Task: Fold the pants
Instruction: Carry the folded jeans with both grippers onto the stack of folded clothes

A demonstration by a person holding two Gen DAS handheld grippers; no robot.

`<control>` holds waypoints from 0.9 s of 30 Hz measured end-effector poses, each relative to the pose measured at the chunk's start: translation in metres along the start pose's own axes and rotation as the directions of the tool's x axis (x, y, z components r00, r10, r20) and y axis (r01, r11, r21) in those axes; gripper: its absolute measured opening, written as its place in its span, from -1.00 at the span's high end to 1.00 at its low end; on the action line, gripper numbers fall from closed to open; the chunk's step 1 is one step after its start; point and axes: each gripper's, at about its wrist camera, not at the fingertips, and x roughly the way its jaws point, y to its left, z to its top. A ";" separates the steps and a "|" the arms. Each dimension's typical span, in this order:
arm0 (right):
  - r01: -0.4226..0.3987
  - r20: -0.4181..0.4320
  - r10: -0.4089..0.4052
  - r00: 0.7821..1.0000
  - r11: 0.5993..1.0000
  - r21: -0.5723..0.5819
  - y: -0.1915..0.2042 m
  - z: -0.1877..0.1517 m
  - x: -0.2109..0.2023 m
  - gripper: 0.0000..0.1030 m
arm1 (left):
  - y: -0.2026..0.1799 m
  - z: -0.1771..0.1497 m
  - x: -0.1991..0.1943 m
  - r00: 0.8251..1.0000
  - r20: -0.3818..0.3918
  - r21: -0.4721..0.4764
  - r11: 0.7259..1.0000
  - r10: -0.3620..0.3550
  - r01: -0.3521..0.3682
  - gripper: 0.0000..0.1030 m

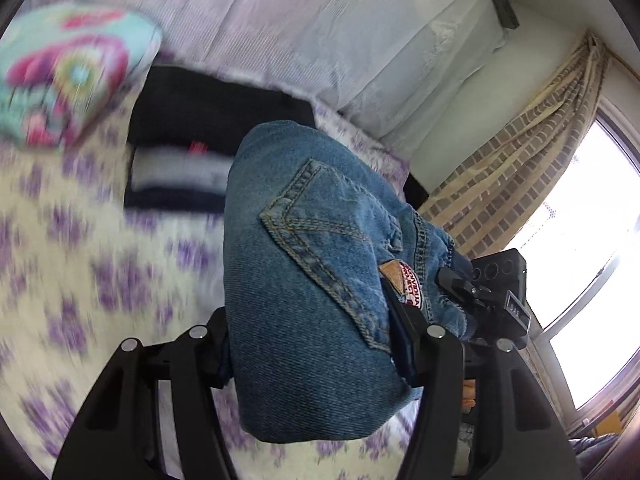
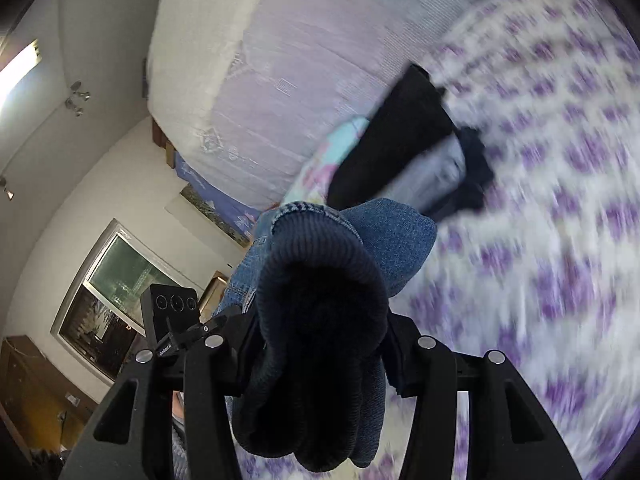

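Over purple-flowered bedding (image 1: 80, 264), both tongs, left (image 1: 308, 332) and right (image 2: 316, 344), seemingly clamp folded jeans (image 1: 304, 280).

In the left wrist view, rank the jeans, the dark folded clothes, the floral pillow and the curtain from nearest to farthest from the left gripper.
1. Jeans: clamped in the left gripper.
2. Dark folded clothes: on the bed beyond the jeans, up-left.
3. Floral pillow and curtain: pillow far left, curtain right by the window; too close to call.
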 end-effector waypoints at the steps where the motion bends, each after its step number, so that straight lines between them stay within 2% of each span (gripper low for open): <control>1: -0.007 0.010 0.008 1.000 1.000 -0.019 0.007 0.017 0.002 0.02 | -0.004 0.018 -0.002 1.000 0.015 0.015 1.000 -0.002 0.001 -0.11; 5: -0.037 0.029 0.039 0.999 0.995 -0.089 0.036 0.100 0.021 0.02 | -0.017 0.098 -0.010 0.996 0.084 0.073 0.997 0.003 -0.009 -0.11; 8: -0.051 0.026 0.055 0.998 0.992 -0.111 0.045 0.149 0.040 0.02 | -0.015 0.151 -0.011 0.992 0.122 0.077 0.997 0.012 -0.022 -0.12; 11: -0.061 0.012 0.063 0.998 0.991 -0.116 0.044 0.195 0.067 0.02 | -0.006 0.190 -0.003 0.989 0.148 0.064 0.997 0.026 -0.036 -0.12; 13: -0.053 0.001 0.054 0.999 0.991 -0.122 0.040 0.213 0.085 0.02 | 0.009 0.210 0.008 0.986 0.161 0.040 0.998 0.040 -0.047 -0.12; 17: -0.025 -0.034 0.022 0.999 0.995 -0.092 0.014 0.242 0.128 0.02 | 0.046 0.233 0.036 0.986 0.155 -0.035 0.998 0.065 -0.060 -0.12; 21: 0.024 -0.086 -0.028 0.996 0.998 -0.052 -0.019 0.245 0.167 0.02 | 0.090 0.234 0.073 0.989 0.117 -0.118 0.990 0.094 -0.080 -0.12; 22: 0.040 -0.104 -0.044 0.994 0.998 -0.037 -0.030 0.244 0.175 0.01 | 0.102 0.232 0.082 0.990 0.098 -0.143 0.986 0.099 -0.084 -0.12; 24: 0.127 -0.162 -0.127 0.979 0.992 -0.013 -0.061 0.237 0.199 0.01 | 0.131 0.222 0.109 0.992 0.027 -0.212 0.970 0.125 -0.117 -0.13; 25: 0.158 -0.176 -0.155 0.972 0.987 0.003 -0.076 0.231 0.207 -0.03 | 0.148 0.215 0.128 0.988 -0.028 -0.249 0.956 0.151 -0.153 -0.14; 27: 0.165 -0.166 -0.158 0.973 0.986 0.029 -0.102 0.222 0.216 -0.09 | 0.163 0.203 0.149 0.983 -0.052 -0.246 0.952 0.176 -0.184 -0.25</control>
